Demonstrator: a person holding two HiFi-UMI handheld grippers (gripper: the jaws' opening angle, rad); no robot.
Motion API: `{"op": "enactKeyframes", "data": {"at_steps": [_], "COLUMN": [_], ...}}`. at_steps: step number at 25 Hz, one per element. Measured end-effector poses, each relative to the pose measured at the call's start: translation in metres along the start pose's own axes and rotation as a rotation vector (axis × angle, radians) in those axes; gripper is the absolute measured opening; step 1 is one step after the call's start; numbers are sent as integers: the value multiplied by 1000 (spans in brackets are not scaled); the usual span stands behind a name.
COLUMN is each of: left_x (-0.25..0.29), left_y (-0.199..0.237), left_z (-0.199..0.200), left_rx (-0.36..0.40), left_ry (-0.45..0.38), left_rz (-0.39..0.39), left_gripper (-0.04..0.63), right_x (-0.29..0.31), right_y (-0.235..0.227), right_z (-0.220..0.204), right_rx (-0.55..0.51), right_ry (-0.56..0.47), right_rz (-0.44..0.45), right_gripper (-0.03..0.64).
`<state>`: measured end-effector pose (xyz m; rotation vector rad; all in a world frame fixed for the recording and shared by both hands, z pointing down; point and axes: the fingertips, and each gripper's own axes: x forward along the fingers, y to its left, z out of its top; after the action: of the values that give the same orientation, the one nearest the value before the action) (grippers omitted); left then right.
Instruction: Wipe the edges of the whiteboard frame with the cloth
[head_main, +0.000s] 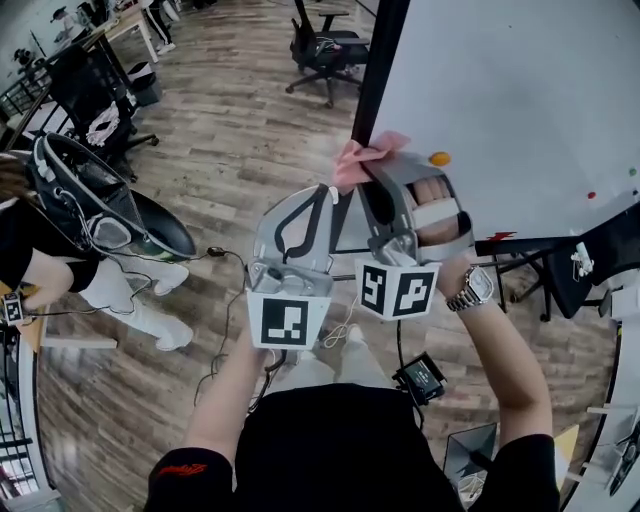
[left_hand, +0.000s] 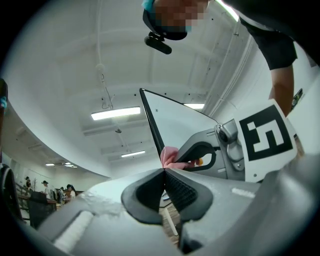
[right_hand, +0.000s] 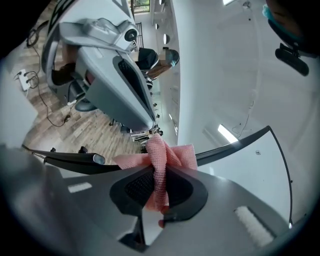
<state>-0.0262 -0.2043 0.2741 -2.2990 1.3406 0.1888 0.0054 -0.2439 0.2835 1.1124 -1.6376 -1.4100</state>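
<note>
The whiteboard (head_main: 510, 90) fills the upper right of the head view, its black frame (head_main: 381, 60) running down the left side. A pink cloth (head_main: 357, 160) sits against the frame's lower left corner, and my right gripper (head_main: 368, 168) is shut on it. In the right gripper view the cloth (right_hand: 161, 157) is bunched between the jaws, with the frame (right_hand: 240, 142) just behind. My left gripper (head_main: 333, 192) is shut and empty, just left of and below the cloth. The left gripper view shows the cloth (left_hand: 169, 156) beside the frame (left_hand: 151, 127), just past the closed tips (left_hand: 164, 170).
An orange magnet (head_main: 439, 158) sticks to the board near the cloth. Black office chairs (head_main: 325, 50) stand behind on the wood floor. A seated person (head_main: 40, 260) with a dark chair (head_main: 150, 225) is at the left. Cables (head_main: 225, 300) lie on the floor.
</note>
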Motion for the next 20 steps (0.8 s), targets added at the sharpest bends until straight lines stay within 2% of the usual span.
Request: {"op": "enactKeyframes", "data": {"at_steps": [20], "left_x": [-14], "left_y": [-9], "left_z": [-31], "left_rx": [-26], "left_ry": [57], "left_rz": [8], "left_gripper": [1], "right_x": [-5], "right_y": [43], "right_z": [-3], "right_rx": [15], "right_ry": [-7], "right_rz": [43], "right_gripper": [46]}}
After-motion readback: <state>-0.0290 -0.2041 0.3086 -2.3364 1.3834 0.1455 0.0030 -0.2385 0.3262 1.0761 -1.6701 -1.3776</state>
